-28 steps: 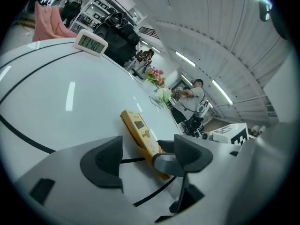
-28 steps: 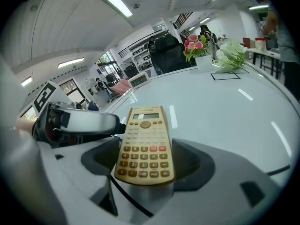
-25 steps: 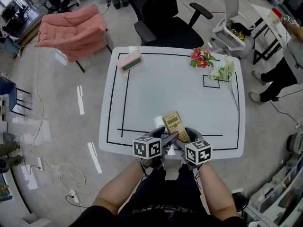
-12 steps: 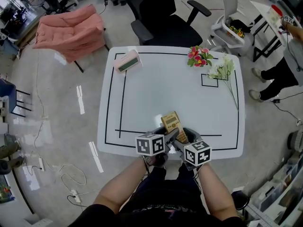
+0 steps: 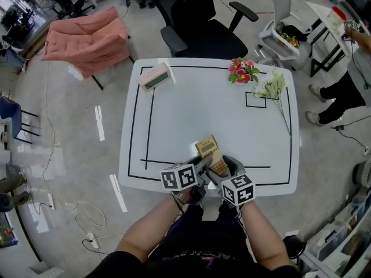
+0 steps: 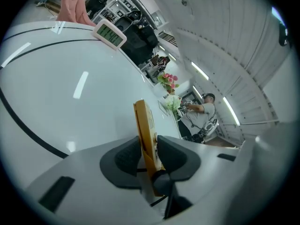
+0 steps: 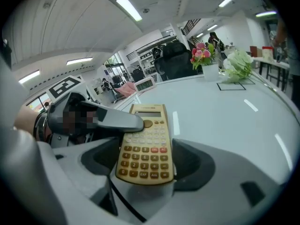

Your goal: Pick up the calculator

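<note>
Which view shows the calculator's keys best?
The right gripper view: the calculator lies face up and close, keys and display plain. The left gripper view shows only its thin edge; the head view shows it small, its near end covered.

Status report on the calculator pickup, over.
Right claw gripping calculator by its sides. Left claw closing on its edge. Nothing in the way.
</note>
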The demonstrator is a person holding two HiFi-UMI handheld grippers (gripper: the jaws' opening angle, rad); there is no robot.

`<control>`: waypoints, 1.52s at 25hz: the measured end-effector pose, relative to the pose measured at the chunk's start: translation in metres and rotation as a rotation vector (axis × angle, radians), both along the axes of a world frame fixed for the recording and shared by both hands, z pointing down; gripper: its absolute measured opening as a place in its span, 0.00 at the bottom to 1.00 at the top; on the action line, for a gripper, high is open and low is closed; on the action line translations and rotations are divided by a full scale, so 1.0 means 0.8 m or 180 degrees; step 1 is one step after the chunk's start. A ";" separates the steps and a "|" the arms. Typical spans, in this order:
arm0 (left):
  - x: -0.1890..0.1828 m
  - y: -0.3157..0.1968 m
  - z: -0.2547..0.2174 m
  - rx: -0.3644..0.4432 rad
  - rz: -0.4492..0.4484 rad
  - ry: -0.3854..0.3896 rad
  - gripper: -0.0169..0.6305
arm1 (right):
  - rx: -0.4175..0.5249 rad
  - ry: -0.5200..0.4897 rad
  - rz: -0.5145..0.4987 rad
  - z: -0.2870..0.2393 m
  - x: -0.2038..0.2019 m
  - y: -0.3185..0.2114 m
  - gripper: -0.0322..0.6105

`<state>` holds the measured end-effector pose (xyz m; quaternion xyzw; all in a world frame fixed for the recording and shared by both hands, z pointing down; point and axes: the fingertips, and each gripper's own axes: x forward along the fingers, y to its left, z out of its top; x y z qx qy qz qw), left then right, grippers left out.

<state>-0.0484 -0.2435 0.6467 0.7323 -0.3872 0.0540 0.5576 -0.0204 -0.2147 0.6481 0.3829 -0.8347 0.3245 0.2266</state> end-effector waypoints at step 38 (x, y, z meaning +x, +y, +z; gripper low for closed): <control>-0.072 0.030 -0.189 0.1739 0.0179 -0.0455 0.15 | 0.1770 0.0158 0.0510 -0.204 0.018 0.011 0.05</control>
